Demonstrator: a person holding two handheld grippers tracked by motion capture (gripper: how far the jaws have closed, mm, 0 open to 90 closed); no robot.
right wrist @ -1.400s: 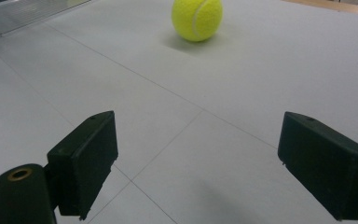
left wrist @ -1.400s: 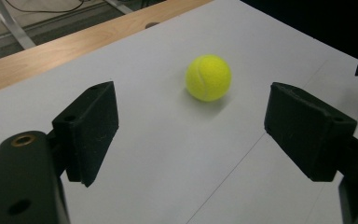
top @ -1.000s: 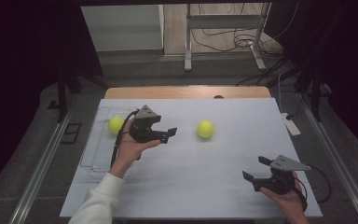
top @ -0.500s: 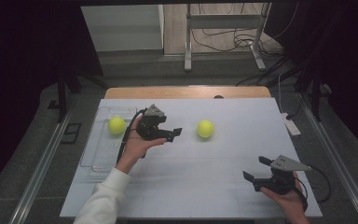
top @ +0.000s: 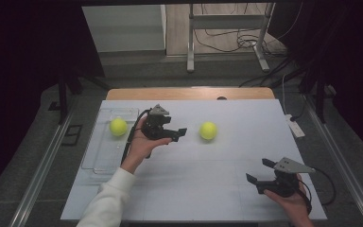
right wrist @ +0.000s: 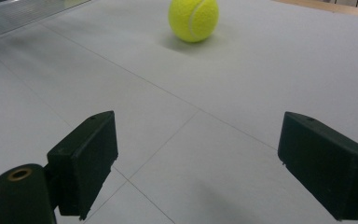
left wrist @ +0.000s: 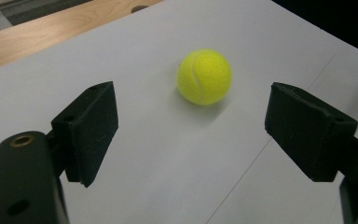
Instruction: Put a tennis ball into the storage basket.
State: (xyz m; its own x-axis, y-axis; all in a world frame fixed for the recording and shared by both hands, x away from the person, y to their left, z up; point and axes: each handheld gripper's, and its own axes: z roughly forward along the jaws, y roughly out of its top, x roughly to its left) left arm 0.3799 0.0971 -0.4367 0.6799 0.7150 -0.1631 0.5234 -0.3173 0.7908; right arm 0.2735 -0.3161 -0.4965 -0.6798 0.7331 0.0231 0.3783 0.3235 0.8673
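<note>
One yellow tennis ball (top: 208,130) lies on the white table top, a little right of centre. A second yellow ball (top: 118,126) rests in a clear tray (top: 99,158) at the left. My left gripper (top: 177,135) hovers between them, open, its jaws pointing right at the centre ball and a short way from it. In the left gripper view that ball (left wrist: 204,77) lies ahead of the open left gripper (left wrist: 191,121), with nothing between the jaws. My right gripper (top: 259,170) is held open near the front right corner. In its view the right gripper (right wrist: 196,130) is empty and the ball (right wrist: 193,18) is far ahead.
The table's wooden strip (top: 189,93) runs along the far edge. A white power strip (top: 294,126) lies off the right side. Metal stand legs (top: 227,56) and cables are on the floor beyond. The tray's corner (right wrist: 23,11) appears in the right gripper view.
My left hand has moved a little to the right, away from the tray and closer to the centre ball. The right gripper has stayed put.
</note>
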